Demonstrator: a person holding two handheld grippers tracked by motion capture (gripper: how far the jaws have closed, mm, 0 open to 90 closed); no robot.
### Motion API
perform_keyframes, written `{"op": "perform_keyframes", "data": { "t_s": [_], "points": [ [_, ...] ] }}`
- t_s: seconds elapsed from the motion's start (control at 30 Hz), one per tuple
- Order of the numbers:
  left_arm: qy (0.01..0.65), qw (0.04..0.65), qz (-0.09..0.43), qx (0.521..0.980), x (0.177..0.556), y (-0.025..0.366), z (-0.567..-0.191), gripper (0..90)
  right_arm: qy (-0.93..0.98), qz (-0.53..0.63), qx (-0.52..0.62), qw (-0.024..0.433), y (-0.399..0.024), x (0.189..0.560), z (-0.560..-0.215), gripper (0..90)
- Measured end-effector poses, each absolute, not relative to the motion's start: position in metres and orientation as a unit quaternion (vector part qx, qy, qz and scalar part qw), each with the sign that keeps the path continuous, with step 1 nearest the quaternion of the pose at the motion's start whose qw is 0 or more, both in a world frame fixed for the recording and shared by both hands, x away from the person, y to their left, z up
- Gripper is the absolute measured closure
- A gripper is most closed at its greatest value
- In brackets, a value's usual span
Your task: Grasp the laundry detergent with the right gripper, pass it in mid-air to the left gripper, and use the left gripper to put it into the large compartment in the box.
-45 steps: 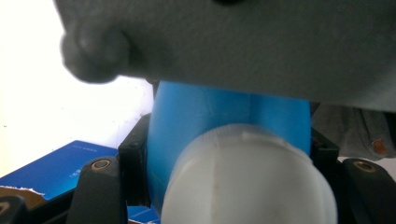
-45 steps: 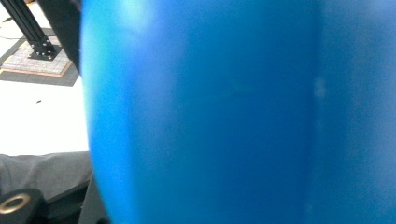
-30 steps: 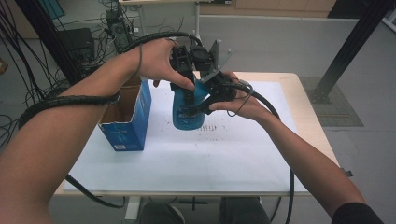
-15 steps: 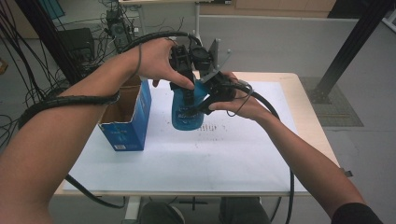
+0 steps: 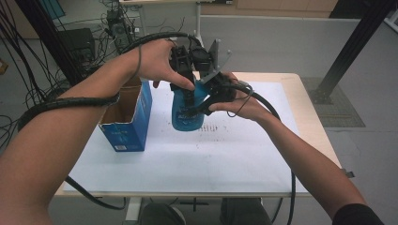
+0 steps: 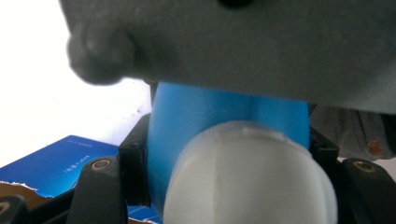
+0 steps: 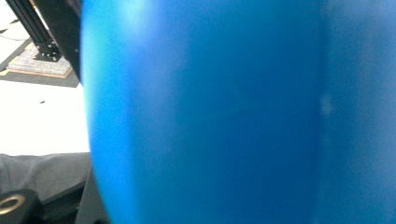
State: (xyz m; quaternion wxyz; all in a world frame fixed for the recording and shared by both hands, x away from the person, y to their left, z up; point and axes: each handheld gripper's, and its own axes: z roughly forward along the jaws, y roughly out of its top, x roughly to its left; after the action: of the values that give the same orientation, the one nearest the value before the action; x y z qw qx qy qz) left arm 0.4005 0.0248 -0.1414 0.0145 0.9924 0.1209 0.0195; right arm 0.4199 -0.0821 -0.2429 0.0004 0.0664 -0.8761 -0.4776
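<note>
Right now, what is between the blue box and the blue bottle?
Nothing. In the high view, bare white table separates the open blue box from the blue bottle, which both claws hold up.

We are in a lab: cables (image 5: 28,61) hang at left, electronics (image 5: 117,26) sit behind the table (image 5: 309,126), black frame post (image 5: 349,47) beside.

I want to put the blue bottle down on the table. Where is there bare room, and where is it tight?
The white tabletop is bare along its near edge and across the right side, right of the blue bottle. The far left is crowded: the open blue carton stands there, close beside the bottle, leaving a narrow gap.
</note>
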Motion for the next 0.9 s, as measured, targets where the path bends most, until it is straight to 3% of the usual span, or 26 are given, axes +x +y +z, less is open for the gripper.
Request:
{"op": "perform_keyframes", "data": {
  "t_s": [0.9],
  "points": [
    [0.123, 0.015, 0.023, 0.992, 0.3987, 0.0258, -0.1396, 37.4, -0.874, -0.482, 0.059, 0.007, -0.0827, 0.4185, -0.2427, 42.0]
  ]
}}
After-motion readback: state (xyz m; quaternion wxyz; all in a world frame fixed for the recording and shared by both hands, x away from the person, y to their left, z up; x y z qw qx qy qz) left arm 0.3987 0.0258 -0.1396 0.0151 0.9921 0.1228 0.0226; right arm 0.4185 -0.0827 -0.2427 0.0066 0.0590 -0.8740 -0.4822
